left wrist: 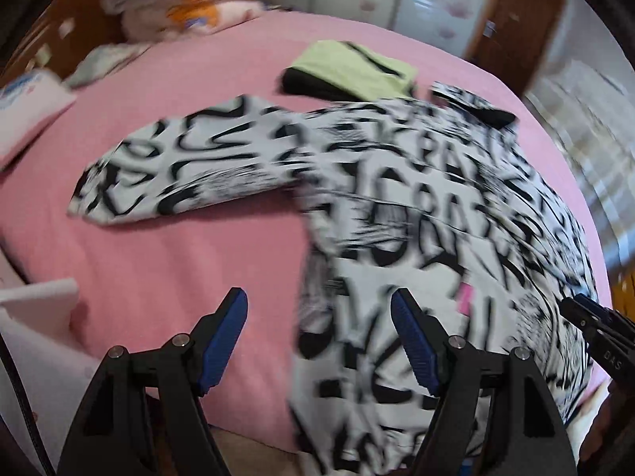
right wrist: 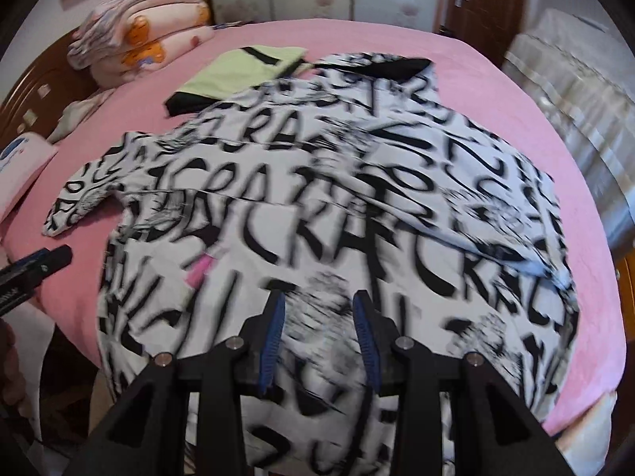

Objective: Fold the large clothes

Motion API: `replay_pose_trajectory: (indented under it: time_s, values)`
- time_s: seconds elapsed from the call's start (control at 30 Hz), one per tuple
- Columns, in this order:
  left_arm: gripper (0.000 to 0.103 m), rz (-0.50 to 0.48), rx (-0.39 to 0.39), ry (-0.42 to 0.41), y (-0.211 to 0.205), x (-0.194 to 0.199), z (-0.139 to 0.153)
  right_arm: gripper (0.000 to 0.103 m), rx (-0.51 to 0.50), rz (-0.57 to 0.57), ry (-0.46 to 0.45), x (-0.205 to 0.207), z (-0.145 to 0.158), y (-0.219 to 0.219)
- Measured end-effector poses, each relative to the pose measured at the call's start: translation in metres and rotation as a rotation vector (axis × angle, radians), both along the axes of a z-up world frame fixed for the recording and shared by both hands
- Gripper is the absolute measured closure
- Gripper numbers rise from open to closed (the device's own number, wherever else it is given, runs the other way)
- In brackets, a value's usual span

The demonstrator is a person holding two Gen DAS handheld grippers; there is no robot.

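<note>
Two black claws with blue pads, left gripper point(left wrist: 319, 311) and right gripper point(right wrist: 318, 307), both apart, gripping nothing. Spread mid-bed on pink bedsheet point(left wrist: 166, 254): white jacket point(right wrist: 317, 198) with black scrawled lettering, "CRA" legible. Beyond its far edge, folded lime-and-black garment point(left wrist: 353, 69).

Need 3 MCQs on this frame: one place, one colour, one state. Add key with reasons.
1. Where is the green folded garment?
A. Beyond the printed jacket
B. On the floor
C. In a gripper

2. What colour is the bedsheet?
A. Blue
B. Pink
C. Grey

3. How is the left gripper?
A. Clamped on a sleeve
B. Open, nothing between the fingers
C. Shut empty

Key: A, it lies on the bed past the jacket's collar; B, pink shows all round the jacket; B, its fingers stand wide apart over the bed.
</note>
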State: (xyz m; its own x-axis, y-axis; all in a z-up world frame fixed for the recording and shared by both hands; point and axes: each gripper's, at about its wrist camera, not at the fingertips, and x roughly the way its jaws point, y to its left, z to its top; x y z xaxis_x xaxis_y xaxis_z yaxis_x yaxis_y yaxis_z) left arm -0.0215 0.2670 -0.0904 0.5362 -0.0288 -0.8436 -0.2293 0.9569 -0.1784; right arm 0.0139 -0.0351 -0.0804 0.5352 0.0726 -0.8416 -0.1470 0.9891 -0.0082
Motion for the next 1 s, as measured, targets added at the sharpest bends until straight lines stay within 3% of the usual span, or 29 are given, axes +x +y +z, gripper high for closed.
replay_pose_trajectory:
  time_s: [0.1,0.47,0.67,0.8,0.83,0.9,0.97,1.0]
  values:
    - [0.03,0.079,-0.072,0.013,0.042,0.004,-0.016,0.058,0.0,0.066,-0.023,0.014,0.005,0.041]
    - [0.03,0.413,-0.338,-0.035,0.181,0.023,-0.087,0.058,0.026,0.221,-0.019,0.077,-0.005,0.16]
    - [0.03,0.557,-0.385,-0.106,0.225,0.045,-0.112,0.058,0.033,0.246,0.038,0.094,-0.031,0.186]
    - [0.031,0.602,-0.347,-0.114,0.242,0.066,-0.119,0.058,0.033,0.228,0.063,0.103,-0.045,0.185]
    - [0.036,0.617,-0.33,-0.113,0.246,0.072,-0.12,0.058,0.034,0.221,0.068,0.105,-0.047,0.183]
    - [0.068,0.637,-0.277,-0.078,0.25,0.082,-0.122,0.058,0.039,0.204,0.075,0.11,-0.051,0.178]
    - [0.088,0.639,-0.267,-0.072,0.253,0.09,-0.121,0.058,0.048,0.183,0.083,0.114,-0.053,0.17]
    - [0.091,0.643,-0.256,-0.067,0.252,0.094,-0.118,0.058,0.059,0.165,0.089,0.116,-0.055,0.164]
